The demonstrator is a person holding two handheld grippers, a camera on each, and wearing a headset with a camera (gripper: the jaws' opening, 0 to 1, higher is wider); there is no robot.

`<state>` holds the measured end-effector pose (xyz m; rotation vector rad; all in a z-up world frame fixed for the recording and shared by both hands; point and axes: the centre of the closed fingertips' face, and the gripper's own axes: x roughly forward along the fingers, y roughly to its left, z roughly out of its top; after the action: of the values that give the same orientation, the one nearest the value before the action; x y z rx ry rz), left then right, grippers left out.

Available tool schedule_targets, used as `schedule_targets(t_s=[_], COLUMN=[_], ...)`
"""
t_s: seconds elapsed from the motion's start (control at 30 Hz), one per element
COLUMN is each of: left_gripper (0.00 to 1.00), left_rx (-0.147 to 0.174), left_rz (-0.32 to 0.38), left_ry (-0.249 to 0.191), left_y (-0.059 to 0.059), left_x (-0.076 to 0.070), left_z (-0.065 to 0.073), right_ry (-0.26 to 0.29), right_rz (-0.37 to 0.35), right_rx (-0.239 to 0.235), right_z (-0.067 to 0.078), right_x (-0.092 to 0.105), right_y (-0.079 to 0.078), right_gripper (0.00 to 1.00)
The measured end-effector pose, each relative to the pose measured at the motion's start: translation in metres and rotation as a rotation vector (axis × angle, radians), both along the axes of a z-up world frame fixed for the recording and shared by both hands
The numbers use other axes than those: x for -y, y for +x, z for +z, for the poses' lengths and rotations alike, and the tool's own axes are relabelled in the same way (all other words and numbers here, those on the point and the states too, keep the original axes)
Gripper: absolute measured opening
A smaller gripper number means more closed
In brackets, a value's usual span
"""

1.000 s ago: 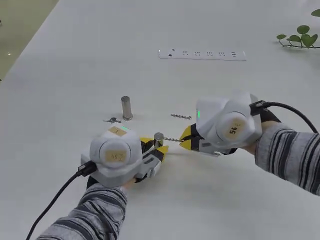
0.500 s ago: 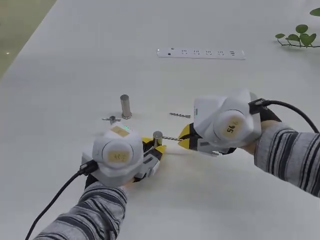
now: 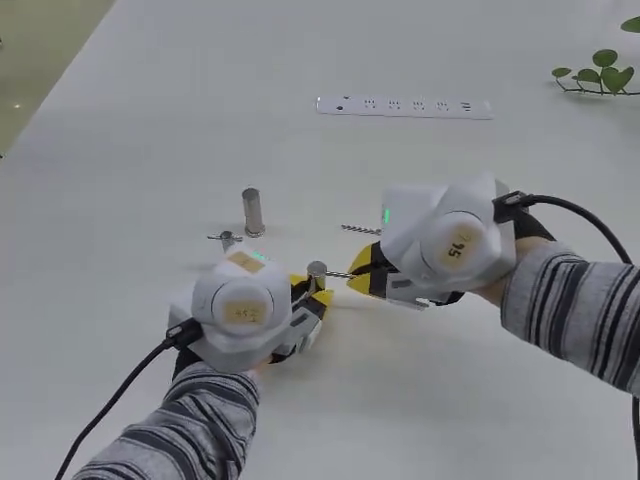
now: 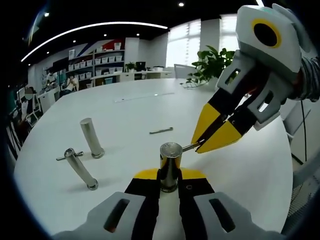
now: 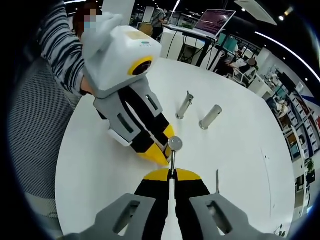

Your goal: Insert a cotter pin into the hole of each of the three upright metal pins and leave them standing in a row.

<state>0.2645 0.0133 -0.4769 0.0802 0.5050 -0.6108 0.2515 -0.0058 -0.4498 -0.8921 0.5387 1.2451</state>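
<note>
- The left gripper [image 4: 170, 182] has its jaws closed on a metal pin [image 4: 170, 160], which stands upright on the white table [image 3: 150, 120].
- The right gripper [image 5: 171, 176] pinches a cotter pin [image 5: 172, 162] held level, its tip pointing at and meeting the pin's top.
- Beyond them stand a bare pin [image 3: 252, 213] and a cottered pin [image 3: 227, 239].
- A spare cotter pin [image 3: 361, 232] lies flat nearby.

You are in a big office.
Around your white table [image 3: 180, 110] stand shelves [image 4: 97, 62] of boxes [image 4: 81, 66], a screen [image 5: 216, 21] and a green plant [image 4: 212, 62].
</note>
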Motion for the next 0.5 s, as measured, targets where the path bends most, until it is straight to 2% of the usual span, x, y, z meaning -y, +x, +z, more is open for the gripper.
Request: schedule_targets(t_s=[0.5], left_gripper=[0.1], left_rx=[-0.005], left_rz=[0.012], left_ry=[0.008], left_y=[0.0], left_x=[0.0], left_z=[-0.001], right_ry=[-0.004], right_rz=[0.025], right_rx=[0.016], right_z=[0.0], right_x=[-0.013], right_y=[0.002], right_gripper=[0.0])
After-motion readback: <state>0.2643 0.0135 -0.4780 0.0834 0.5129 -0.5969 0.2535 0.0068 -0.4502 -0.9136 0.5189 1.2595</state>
